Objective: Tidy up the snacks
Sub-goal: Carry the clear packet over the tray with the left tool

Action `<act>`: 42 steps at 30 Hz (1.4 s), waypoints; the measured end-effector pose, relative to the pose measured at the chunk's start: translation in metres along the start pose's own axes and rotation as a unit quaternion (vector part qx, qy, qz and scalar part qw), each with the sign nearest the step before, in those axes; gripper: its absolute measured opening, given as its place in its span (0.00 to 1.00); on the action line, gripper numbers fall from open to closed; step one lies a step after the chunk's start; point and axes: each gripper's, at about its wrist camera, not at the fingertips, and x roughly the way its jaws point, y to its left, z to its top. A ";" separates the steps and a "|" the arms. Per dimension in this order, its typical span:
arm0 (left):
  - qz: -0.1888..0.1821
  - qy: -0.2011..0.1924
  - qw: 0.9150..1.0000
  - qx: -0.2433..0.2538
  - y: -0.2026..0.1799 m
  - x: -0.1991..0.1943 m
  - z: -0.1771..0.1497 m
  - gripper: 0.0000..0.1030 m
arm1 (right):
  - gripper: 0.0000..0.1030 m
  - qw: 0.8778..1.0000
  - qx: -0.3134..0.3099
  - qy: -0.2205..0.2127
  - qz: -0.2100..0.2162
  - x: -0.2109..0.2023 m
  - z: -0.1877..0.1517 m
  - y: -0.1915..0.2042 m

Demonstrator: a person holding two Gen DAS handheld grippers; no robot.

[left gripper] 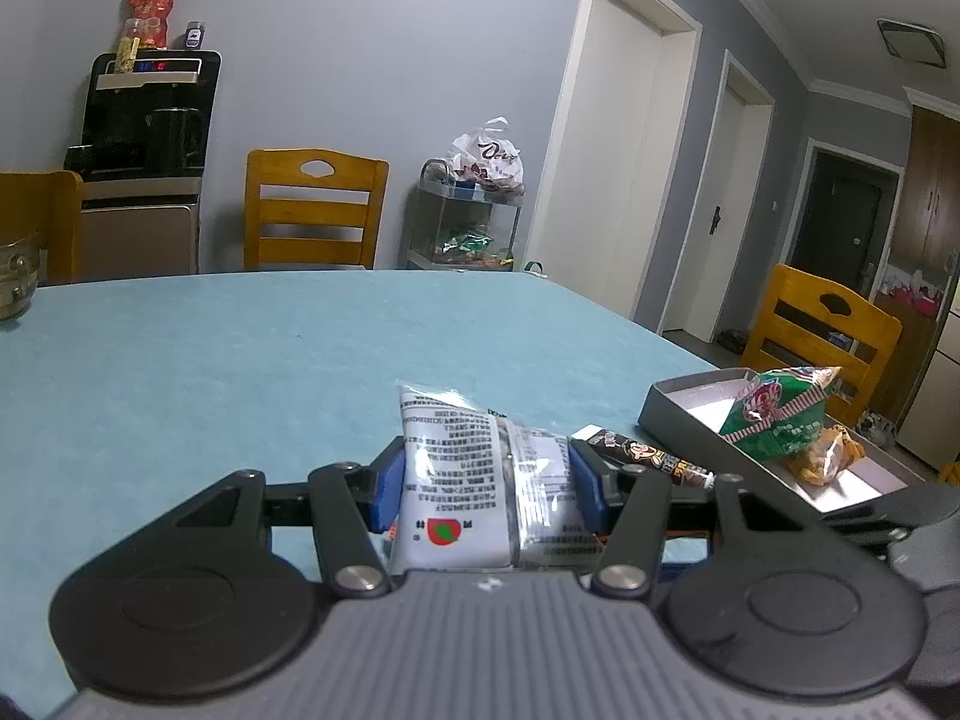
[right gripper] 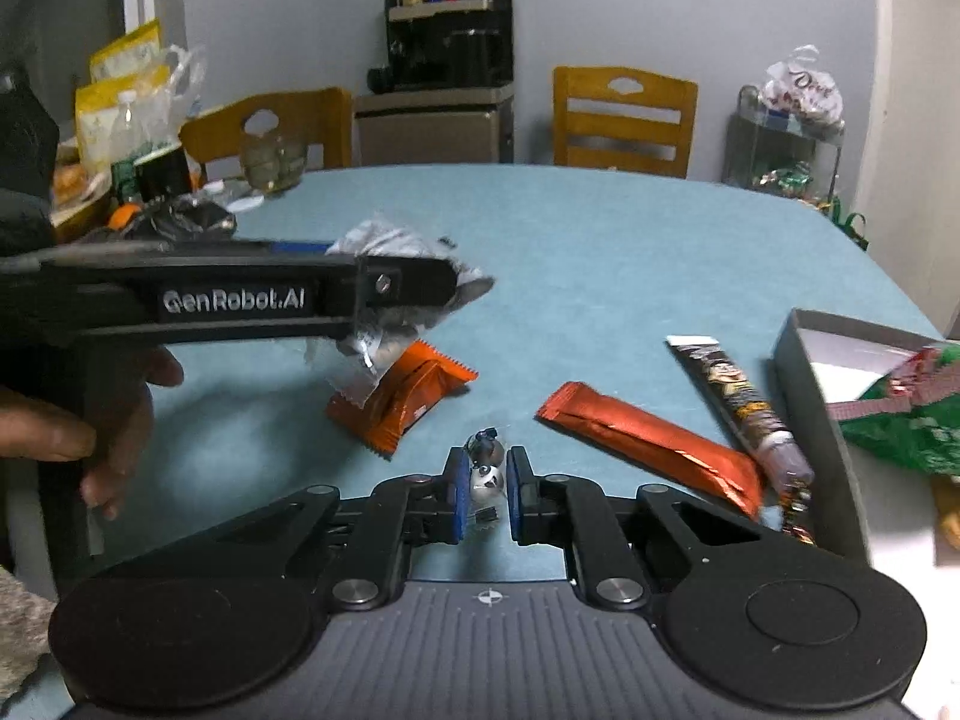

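Observation:
My left gripper (left gripper: 487,451) is shut on a white and silver snack packet (left gripper: 468,480), held a little above the blue table (left gripper: 240,372). In the right wrist view that same left gripper (right gripper: 420,285) reaches in from the left with the packet (right gripper: 384,240). My right gripper (right gripper: 486,471) is shut on a small silver wrapped sweet (right gripper: 485,477) just above the table. An orange packet (right gripper: 408,396), an orange-red bar (right gripper: 648,444) and a dark chocolate bar (right gripper: 738,402) lie on the table. A grey box (right gripper: 804,372) at the right holds a green snack bag (right gripper: 900,414).
A hand (right gripper: 60,420) grips the left tool. Yellow bags (right gripper: 120,90), a glass jar (right gripper: 273,159) and other clutter crowd the table's far left. Wooden chairs (right gripper: 624,120) stand behind, with a water dispenser (right gripper: 444,48) and a wire cart (right gripper: 780,144) by the wall.

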 end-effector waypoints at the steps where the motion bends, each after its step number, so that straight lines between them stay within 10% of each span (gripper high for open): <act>1: -0.001 0.000 1.000 0.001 -0.001 0.000 0.001 0.51 | 0.14 1.000 0.006 -0.003 0.000 -0.005 0.000 -0.003; 42: -0.124 0.049 0.983 0.125 -0.211 0.050 0.012 0.51 | 0.14 0.978 0.150 -0.107 -0.094 -0.126 -0.060 -0.189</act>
